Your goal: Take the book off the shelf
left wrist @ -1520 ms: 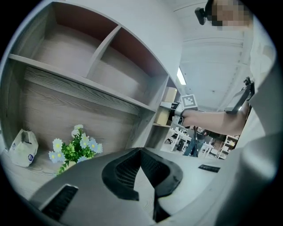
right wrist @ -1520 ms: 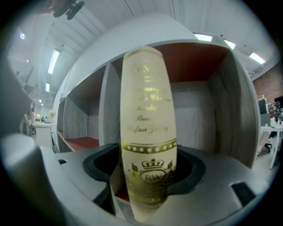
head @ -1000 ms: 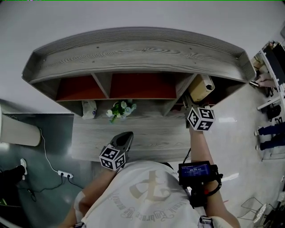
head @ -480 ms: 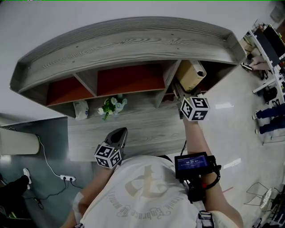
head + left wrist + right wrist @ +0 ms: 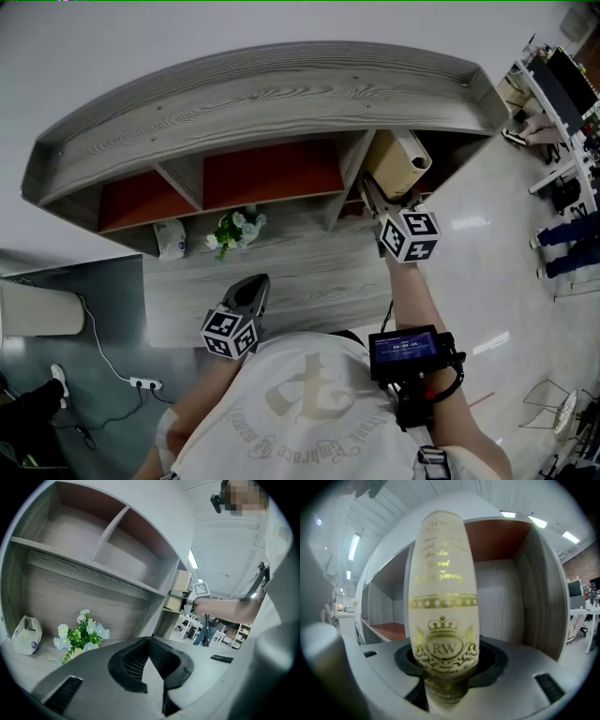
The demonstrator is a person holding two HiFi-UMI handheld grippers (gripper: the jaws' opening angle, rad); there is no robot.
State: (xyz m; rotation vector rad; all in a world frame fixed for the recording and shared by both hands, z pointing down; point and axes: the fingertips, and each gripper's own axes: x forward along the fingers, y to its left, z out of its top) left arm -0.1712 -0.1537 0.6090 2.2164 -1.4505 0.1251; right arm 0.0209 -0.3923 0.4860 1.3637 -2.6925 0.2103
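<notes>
Clamping the cream hardback book with gold lettering and a crowned "RW" crest (image 5: 443,597), the right gripper (image 5: 443,670) has its two fingers pressed on either side of the spine's lower end, so that the spine faces straight back along the fingers and rises above them; seen from the head view, this gripper (image 5: 380,202) reaches into the mouth of the rightmost compartment of the grey wood-grain shelf with red-brown back panels (image 5: 281,94), and the book (image 5: 401,159) leans tilted there, just ahead of the fingertips, with one end poking out past the shelf's front edge; behind the book the compartment's grey side wall (image 5: 534,597) stands to the right of the fingers; the left gripper (image 5: 253,286) rests low over the grey desk surface, well apart from the book, and in its own view its dark ribbed fingers (image 5: 133,660) meet at the tips with nothing between them; ahead and to the left of those fingertips stands a small bunch of white and pale blue flowers with green leaves (image 5: 79,634), and further left lies a crumpled white packet (image 5: 26,634); a black strap-on device with a lit screen (image 5: 408,349) sits on the right forearm.
</notes>
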